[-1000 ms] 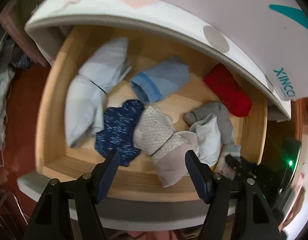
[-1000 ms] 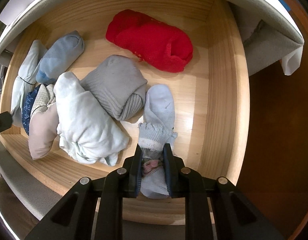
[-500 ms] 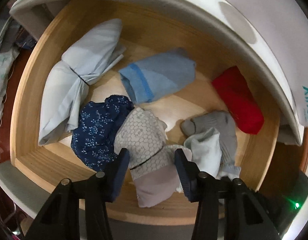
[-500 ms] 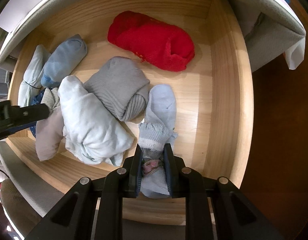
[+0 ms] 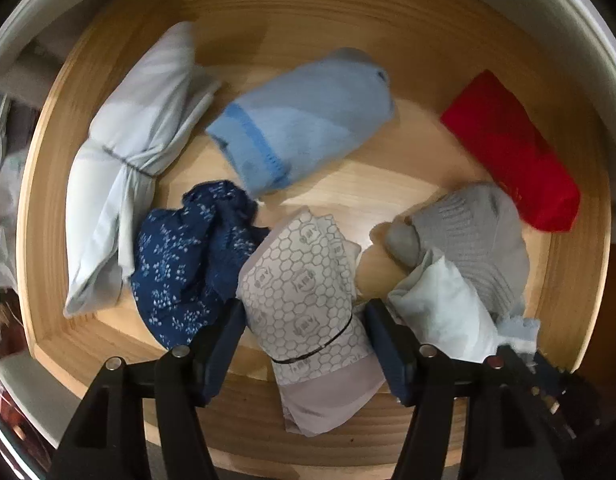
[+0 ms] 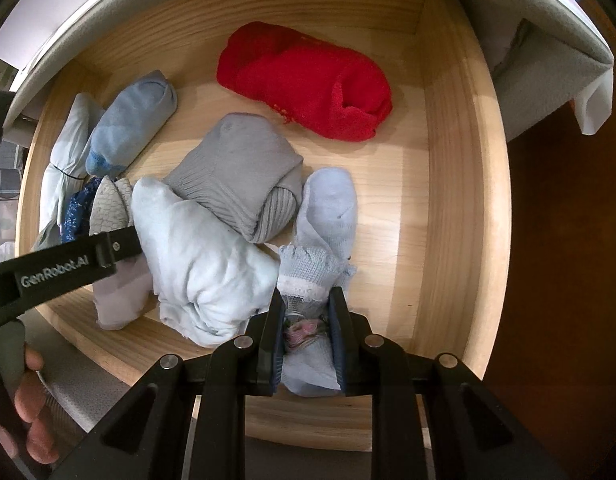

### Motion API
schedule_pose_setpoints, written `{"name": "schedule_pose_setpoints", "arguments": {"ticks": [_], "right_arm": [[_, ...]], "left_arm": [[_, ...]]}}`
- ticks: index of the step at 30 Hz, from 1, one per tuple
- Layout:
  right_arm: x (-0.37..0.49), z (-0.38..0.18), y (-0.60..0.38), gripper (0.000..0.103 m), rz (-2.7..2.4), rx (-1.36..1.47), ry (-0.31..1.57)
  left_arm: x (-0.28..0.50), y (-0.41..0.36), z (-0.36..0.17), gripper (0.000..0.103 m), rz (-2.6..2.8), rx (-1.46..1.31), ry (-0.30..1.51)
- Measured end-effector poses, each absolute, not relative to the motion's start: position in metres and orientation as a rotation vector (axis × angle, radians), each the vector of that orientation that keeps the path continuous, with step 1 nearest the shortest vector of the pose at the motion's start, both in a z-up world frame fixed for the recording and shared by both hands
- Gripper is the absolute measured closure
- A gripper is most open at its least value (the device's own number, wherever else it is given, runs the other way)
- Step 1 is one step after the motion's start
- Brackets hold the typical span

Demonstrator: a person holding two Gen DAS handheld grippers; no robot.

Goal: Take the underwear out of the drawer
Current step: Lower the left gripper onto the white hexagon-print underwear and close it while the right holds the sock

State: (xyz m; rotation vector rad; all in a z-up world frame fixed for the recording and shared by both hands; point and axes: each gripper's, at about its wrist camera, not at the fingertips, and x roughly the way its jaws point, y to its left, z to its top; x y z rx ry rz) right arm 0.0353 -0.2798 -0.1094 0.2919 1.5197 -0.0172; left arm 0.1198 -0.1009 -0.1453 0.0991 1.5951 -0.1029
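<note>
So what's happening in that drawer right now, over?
Left gripper opening, fingers straddling the honeycomb-print roll, not pressing. Right gripper shut on the pale blue sock bundle. White roll crowds the left's side.

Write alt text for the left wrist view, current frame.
The left gripper points down into an open wooden drawer, its jaws opening around a honeycomb-print bundle tied with a black band. Beside it lie a navy floral piece, pale blue rolls, grey socks and a red roll.
</note>
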Motion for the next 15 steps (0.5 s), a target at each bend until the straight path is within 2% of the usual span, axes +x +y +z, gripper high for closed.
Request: {"name": "schedule_pose_setpoints", "arguments": {"ticks": [8, 15], "right_arm": [[0.035, -0.112, -0.280, 0.084, -0.026, 0.295, 1.521], [0.035, -0.114, -0.278, 0.084, -0.028, 0.287, 1.520]], "left_arm": [[0.114, -0.118, -0.148, 0.048, -0.180, 0.222, 1.542], [0.107, -0.118, -0.125, 0.049, -0.207, 0.249, 1.508]]}}
